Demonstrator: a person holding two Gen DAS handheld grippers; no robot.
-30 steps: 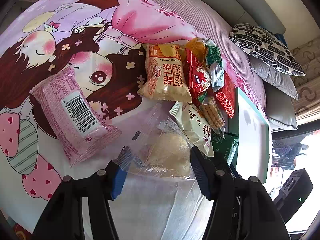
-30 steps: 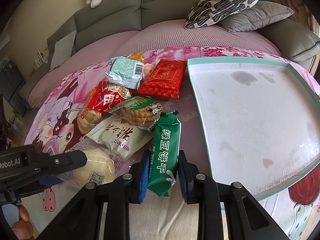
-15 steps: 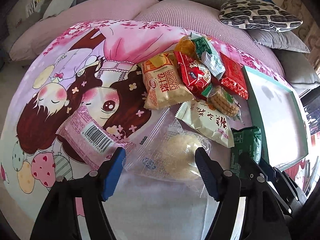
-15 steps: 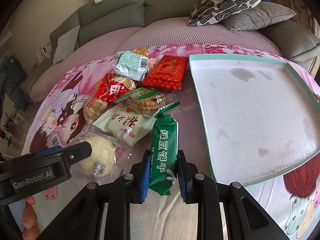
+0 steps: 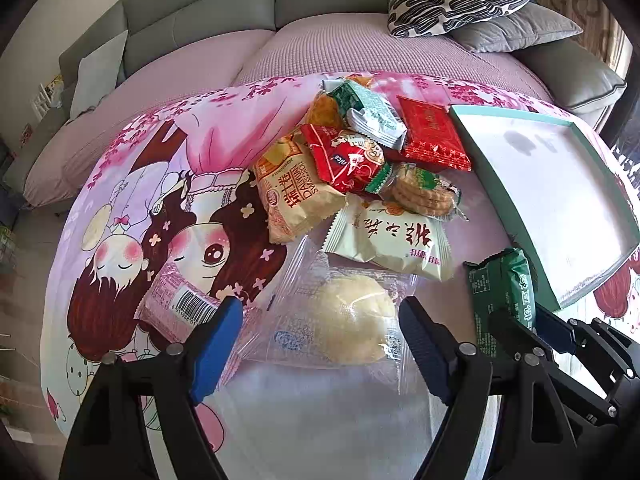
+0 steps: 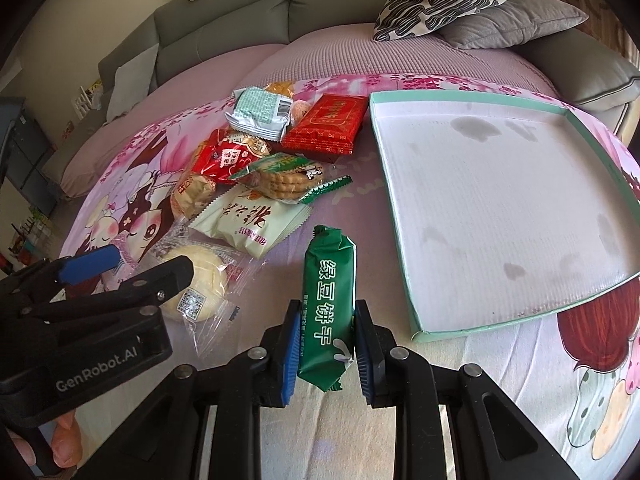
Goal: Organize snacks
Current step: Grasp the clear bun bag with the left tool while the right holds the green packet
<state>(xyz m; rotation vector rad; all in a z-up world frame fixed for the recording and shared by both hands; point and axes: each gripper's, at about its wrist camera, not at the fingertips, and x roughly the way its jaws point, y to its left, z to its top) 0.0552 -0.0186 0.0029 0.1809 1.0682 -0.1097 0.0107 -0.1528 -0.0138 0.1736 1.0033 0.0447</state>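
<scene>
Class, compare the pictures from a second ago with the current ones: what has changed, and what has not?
The left gripper is opening wider around the clear-wrapped bun, not pressing it. The right gripper has lifted the green biscuit packet slightly clear of the snack pile. The snack pile and empty tray stayed put.

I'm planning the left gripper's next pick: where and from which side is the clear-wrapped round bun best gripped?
Grip the clear-wrapped round bun across its domed middle, coming down from above; the left gripper, jaws opening, already straddles it. The loose film edges are flat and slippery, so the firm round body likely offers the surest hold. Squeeze lightly, as it looks soft.
</scene>
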